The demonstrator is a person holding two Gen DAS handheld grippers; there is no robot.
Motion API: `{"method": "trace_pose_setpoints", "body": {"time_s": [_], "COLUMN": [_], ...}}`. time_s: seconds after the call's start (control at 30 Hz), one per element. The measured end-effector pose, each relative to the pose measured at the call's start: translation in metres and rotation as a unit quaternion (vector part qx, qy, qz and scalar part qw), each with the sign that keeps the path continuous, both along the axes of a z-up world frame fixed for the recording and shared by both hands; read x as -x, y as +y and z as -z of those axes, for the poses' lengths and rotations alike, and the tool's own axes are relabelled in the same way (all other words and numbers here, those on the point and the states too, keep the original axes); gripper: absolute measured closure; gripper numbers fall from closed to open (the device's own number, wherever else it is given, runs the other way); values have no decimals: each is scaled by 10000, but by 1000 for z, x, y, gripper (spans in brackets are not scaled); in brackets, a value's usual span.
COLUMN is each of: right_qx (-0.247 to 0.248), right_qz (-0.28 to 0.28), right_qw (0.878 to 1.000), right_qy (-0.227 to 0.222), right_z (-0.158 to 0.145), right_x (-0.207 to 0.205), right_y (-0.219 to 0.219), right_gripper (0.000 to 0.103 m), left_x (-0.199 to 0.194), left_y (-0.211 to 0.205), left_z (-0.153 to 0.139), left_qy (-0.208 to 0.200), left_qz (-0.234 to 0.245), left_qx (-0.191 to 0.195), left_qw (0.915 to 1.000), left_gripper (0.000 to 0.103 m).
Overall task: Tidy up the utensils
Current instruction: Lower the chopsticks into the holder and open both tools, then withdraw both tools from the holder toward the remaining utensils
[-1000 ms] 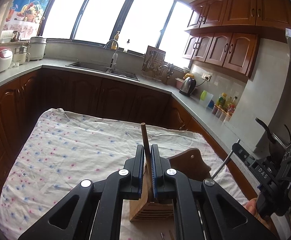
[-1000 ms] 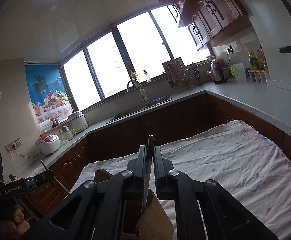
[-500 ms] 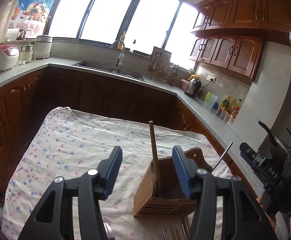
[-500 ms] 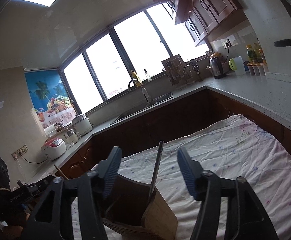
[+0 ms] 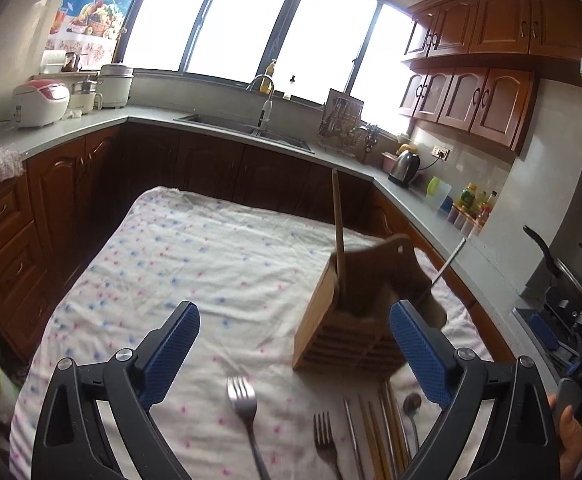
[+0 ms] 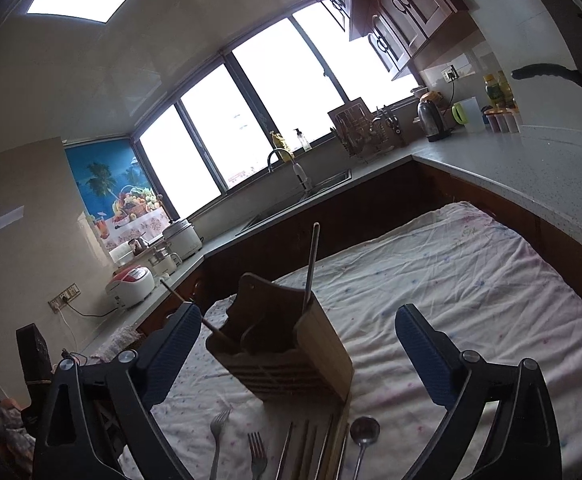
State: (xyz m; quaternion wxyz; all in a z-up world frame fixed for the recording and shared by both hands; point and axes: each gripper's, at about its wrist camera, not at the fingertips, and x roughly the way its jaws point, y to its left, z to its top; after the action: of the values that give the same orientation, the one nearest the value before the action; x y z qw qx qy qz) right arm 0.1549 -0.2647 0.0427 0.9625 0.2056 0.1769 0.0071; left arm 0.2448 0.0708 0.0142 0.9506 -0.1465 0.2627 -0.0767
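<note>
Both claws released since a second ago: left claw [image 5: 294, 354] and right claw [image 6: 297, 354] now gape wide, empty, backed off from wooden holder [image 5: 355, 312]. Wooden chopstick [image 5: 338, 236] and metal chopstick [image 6: 311, 268] stand inside holder; two pieces likely stowed. Remaining on tabletop cloth [image 5: 195, 264]: two forks [image 5: 247, 412], spoon [image 6: 363, 436], more chopsticks. Left view shows right-hand device at edge; right view shows ceiling light, holder's far side.

My left gripper [image 5: 294, 344] and right gripper [image 6: 297, 348]: black angular frames, silver screw heads, blue dimpled finger pads [image 5: 169, 354]. Bare skin on my right hand [image 5: 571, 446].
</note>
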Motion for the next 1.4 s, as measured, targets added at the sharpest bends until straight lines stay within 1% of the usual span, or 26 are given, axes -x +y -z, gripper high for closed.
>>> {"method": "trace_pose_setpoints", "body": {"time_s": [0.1, 0.27, 0.47, 0.6, 0.73, 0.87, 1.2, 1.27, 1.3, 1.37, 1.4], "right_qx": [-4, 154, 456, 515, 521, 493, 499, 512, 514, 513, 516], "right_qz": [28, 115, 158, 122, 41, -7, -137, -165, -178, -204, -217], "right_qw": [10000, 9993, 9966, 9951, 9937, 9931, 9919, 9915, 9912, 9905, 9898], "right_qy": [78, 320, 662, 829, 993, 1061, 1158, 1187, 1207, 1263, 1309], "right_z": [7, 22, 39, 51, 61, 66, 69, 70, 70, 72, 74], "right_x": [22, 52, 71, 80, 82, 81, 67, 64, 62, 57, 53], "right_y": [0, 3, 11, 18, 24, 26, 31, 32, 32, 32, 32], "right_gripper": [4, 4, 4, 4, 4, 4, 5, 6, 7, 15, 16], "left_x": [17, 41, 61, 73, 81, 85, 71, 68, 65, 60, 57], "left_y": [-1, -4, -11, -16, -23, -28, -35, -37, -38, -40, -42], "left_z": [5, 11, 18, 24, 29, 32, 32, 32, 33, 36, 37], "left_qy": [163, 386, 596, 732, 837, 941, 939, 955, 971, 1036, 1069], "left_qz": [48, 98, 188, 227, 278, 296, 340, 380, 412, 480, 499], "left_qx": [4, 33, -19, -33, -113, -151, -325, -355, -356, -369, -377], "left_qw": [9999, 9992, 9980, 9971, 9960, 9950, 9945, 9941, 9938, 9928, 9923], "left_gripper": [6, 6, 6, 6, 6, 6, 8, 11, 14, 18, 22]}}
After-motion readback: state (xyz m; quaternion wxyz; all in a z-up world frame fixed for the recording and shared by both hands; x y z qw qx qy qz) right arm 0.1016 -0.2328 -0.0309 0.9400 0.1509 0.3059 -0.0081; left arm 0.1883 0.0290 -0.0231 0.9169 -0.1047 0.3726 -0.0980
